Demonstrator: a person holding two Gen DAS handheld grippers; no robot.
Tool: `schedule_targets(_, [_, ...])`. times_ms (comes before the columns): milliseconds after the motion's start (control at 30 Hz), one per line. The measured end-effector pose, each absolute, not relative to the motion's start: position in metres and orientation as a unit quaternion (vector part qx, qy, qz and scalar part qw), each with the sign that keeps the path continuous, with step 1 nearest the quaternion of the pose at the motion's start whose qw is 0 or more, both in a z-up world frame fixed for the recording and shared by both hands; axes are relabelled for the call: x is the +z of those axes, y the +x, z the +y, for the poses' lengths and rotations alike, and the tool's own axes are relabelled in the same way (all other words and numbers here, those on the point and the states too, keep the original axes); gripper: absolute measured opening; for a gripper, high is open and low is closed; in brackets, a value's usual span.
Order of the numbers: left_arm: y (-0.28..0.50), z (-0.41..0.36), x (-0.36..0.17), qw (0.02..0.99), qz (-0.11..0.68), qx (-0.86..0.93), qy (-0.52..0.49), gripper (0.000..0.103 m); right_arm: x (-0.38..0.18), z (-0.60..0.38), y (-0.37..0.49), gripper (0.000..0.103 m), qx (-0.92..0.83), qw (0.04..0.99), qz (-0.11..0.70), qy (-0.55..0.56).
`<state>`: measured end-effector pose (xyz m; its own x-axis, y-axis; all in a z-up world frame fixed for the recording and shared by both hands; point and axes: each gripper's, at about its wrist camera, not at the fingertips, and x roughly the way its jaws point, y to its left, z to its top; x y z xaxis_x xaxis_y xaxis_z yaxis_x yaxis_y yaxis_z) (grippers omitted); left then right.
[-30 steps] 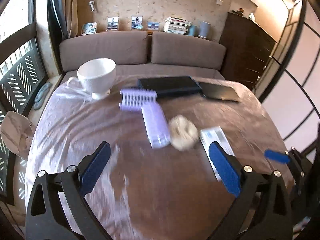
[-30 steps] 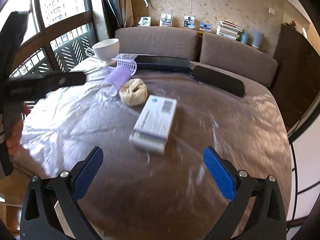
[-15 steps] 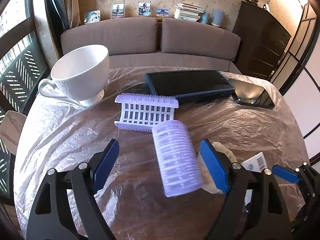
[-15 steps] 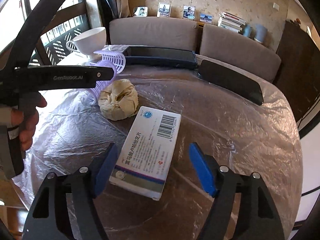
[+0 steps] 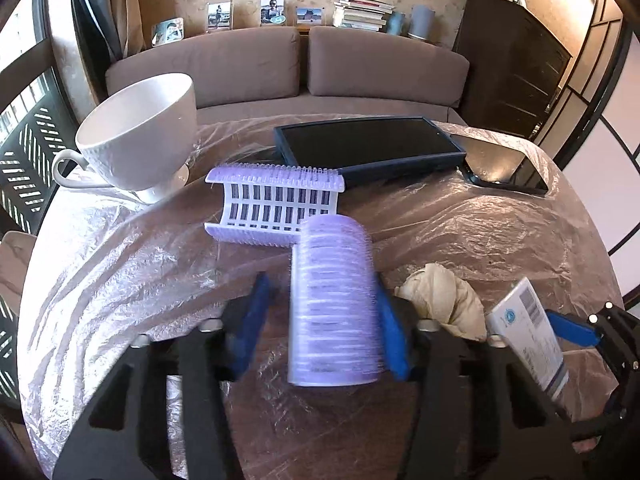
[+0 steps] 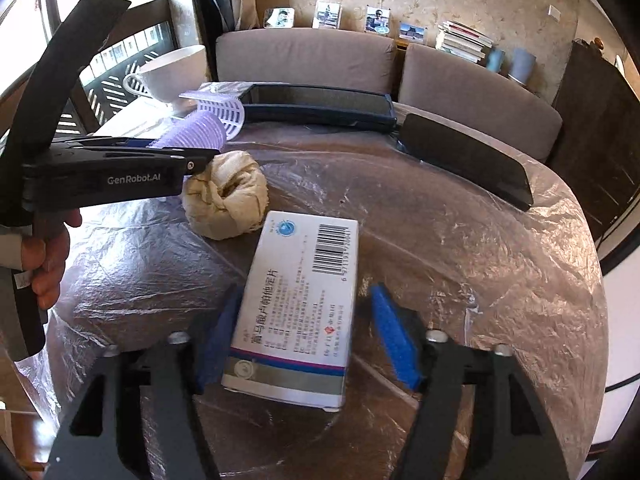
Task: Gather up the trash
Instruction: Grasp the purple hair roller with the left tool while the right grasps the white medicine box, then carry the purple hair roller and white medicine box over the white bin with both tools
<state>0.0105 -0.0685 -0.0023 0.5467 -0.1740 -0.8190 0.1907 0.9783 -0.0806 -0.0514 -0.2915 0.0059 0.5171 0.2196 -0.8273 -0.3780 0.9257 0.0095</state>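
Nearest in the left wrist view, the left claw point(image 5: 326, 328) is closed on a lilac hair roller point(image 5: 332, 304): its blue pads press the roller's two long sides, and the roller lies lengthwise between them, pointing away from the camera. Nearest in the right wrist view, the right claw point(image 6: 308, 332) is closed around a white medicine box point(image 6: 298, 304) with a barcode and blue printing. The left blue pad sits against the box's side; on the right a narrow gap seems to show between pad and box, so contact there is hard to judge. Both things lie on a round worktop point(image 6: 480, 264) covered with crinkled clear plastic film.

Just beyond the box sits a crumpled beige paper wad point(image 6: 226, 200), between the two claws and touching neither item clearly. From the right wrist view, a person's hand point(image 6: 48, 264) grips the black handle of the left tool at the left edge.

Farther back, a second lilac piece, a ribbed half-shell roller cover point(image 5: 276, 204), lies crosswise at the far end of the held roller. Behind it are a white footed teacup point(image 5: 140, 140) on the left, a dark tablet point(image 5: 368, 144) in the middle and a black phone point(image 5: 504, 168) on the right.

Beyond the worktop stands a brown sofa point(image 5: 304, 64), with photos and stacked books on the ledge behind it.
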Motion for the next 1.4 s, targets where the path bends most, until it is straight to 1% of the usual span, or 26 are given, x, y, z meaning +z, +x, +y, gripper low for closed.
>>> schedule_targets(33, [0.010,-0.068,-0.002,0.879,0.465,-0.105,0.009,0.040,0.007,-0.292,-0.052,0.050,0.171,0.868,0.458,-0.088])
schedule_targets(300, [-0.006,-0.062,0.003,0.877,0.463,-0.124,-0.021,0.040,0.016,-0.306,-0.057,0.050,0.183,0.870,0.455,-0.048])
schedule_targets(600, [-0.028,-0.063,0.013,0.879,0.456,-0.135,-0.019,0.040,0.024,-0.327,-0.061,0.050,0.190,0.866,0.462,0.013])
schedule_targets(1400, [-0.077,-0.079,0.016,0.874,0.460,-0.157,-0.018,0.040,0.029,-0.347,-0.086,0.050,0.186,0.862,0.472,0.006])
